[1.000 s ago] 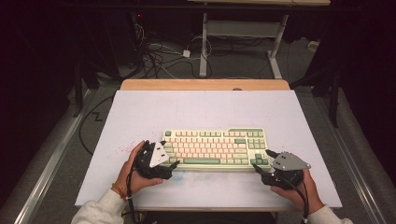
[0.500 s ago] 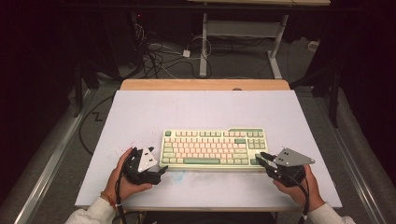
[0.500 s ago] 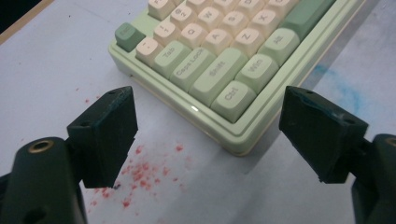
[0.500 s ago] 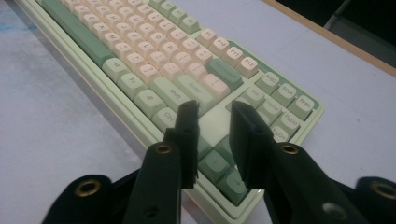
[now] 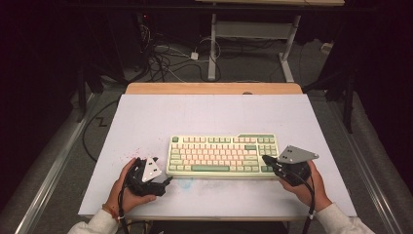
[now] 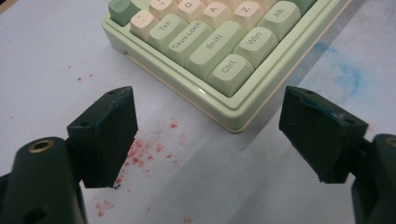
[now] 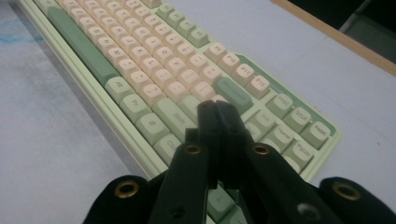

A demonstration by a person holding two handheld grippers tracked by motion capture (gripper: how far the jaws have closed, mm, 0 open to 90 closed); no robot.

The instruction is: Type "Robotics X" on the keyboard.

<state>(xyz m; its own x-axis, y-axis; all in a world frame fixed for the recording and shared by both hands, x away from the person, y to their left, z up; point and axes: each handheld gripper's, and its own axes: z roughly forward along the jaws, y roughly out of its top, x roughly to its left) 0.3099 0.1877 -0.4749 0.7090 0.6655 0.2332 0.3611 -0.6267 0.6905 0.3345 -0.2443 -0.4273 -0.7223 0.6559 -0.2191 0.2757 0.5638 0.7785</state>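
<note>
A pale green keyboard [image 5: 219, 156] with cream and green keys lies across the middle of the white table [image 5: 209, 114]. My left gripper [image 5: 167, 182] rests on the table just off the keyboard's near left corner. In the left gripper view it [image 6: 215, 135] stands open, its jaws wide apart, facing the Ctrl-key corner of the keyboard [image 6: 224, 60] with bare table between them. My right gripper [image 5: 267, 160] is at the keyboard's near right corner. Its jaws have just been closing and are now shut [image 7: 216, 109] with nothing between them, hovering over the right-hand keys [image 7: 154, 70].
Red specks [image 6: 140, 154] dot the table by the left gripper and a blue smear [image 6: 348, 70] lies in front of the keyboard. A wooden strip [image 5: 214, 88] edges the table's far side. Cables [image 5: 165, 58] and a desk frame [image 5: 253, 34] stand on the floor beyond.
The left hand has drawn its gripper left and toward the near edge, off the keyboard's corner. The right gripper has shifted slightly toward the keyboard, and its jaws have come together.
</note>
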